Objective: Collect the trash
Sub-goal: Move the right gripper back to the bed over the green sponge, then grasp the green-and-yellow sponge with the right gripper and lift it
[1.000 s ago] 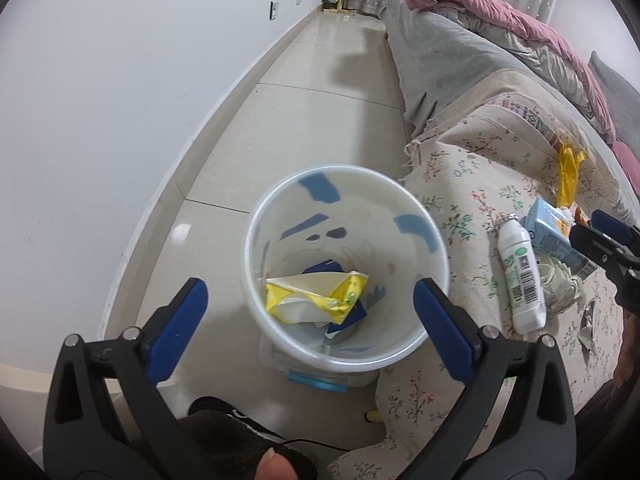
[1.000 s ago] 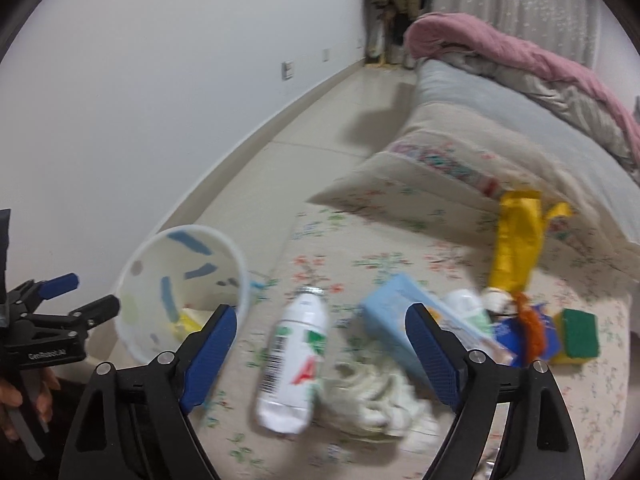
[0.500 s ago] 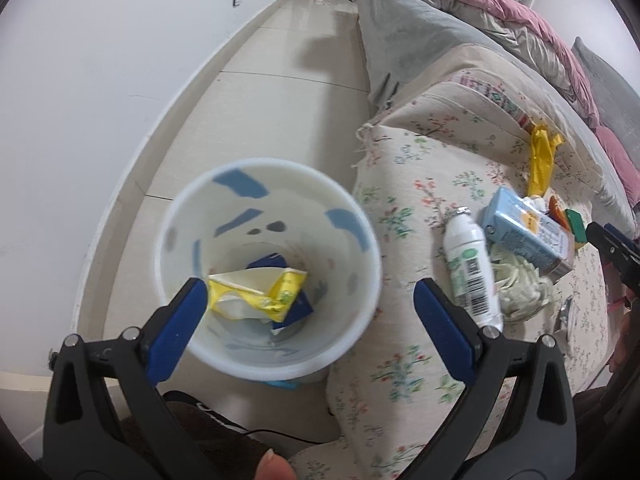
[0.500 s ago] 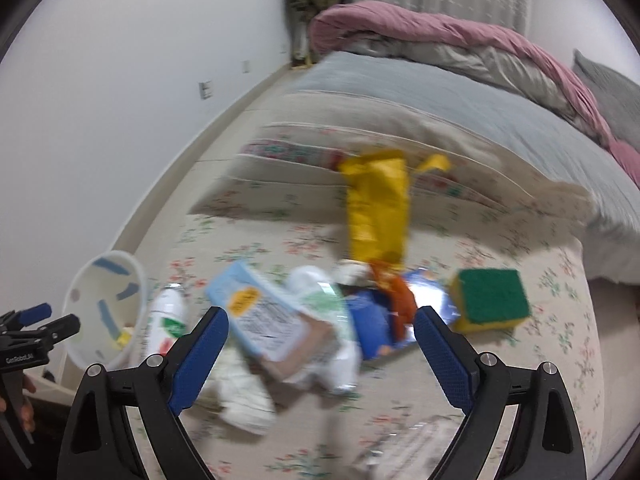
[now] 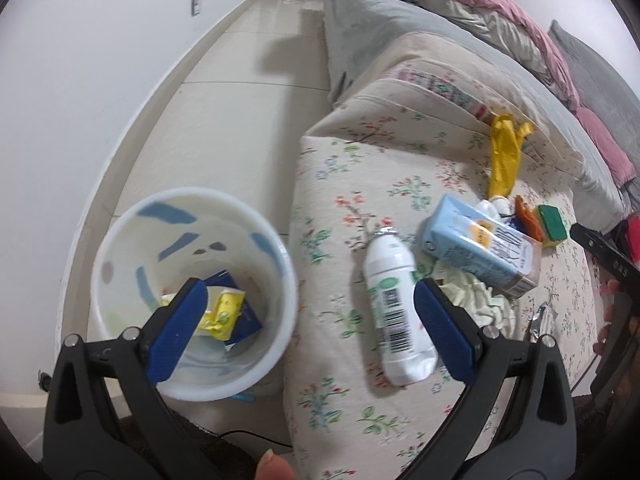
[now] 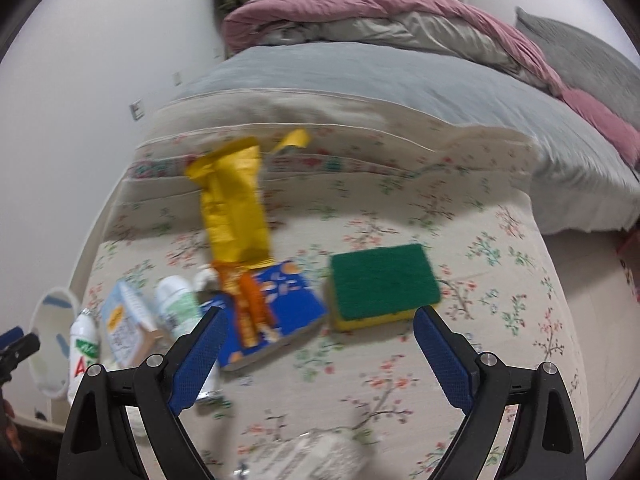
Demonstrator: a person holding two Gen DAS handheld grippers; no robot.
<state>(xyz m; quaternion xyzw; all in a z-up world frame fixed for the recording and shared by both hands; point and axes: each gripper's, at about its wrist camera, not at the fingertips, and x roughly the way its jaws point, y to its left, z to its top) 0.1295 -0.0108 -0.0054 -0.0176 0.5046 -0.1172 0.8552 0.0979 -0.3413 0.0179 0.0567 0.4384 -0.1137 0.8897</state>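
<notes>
A floral bedspread (image 6: 400, 392) was seen filling the lower half of the right wrist view, with a pink quilt (image 6: 380, 8) folded along the top. A white bin (image 5: 192, 300) stood on the floor in the lower left of the left wrist view, just beside the bed edge, and a yellow wrapper (image 5: 222, 310) was seen inside it. The left gripper (image 5: 312, 324) was held with its 2 fingers spread wide, nothing between them. The right gripper (image 6: 320, 356) was likewise held wide open and empty. The trash was found on the bedspread: a green-topped sponge (image 6: 382, 284) at the centre of the right wrist view, a blue packet (image 6: 280, 312) just left of it, and a yellow bag (image 6: 234, 208) above that. A blue carton (image 5: 480, 248) and a white bottle (image 5: 396, 312) were seen at centre right of the left wrist view, with crumpled tissue (image 5: 476, 300) between them.
</notes>
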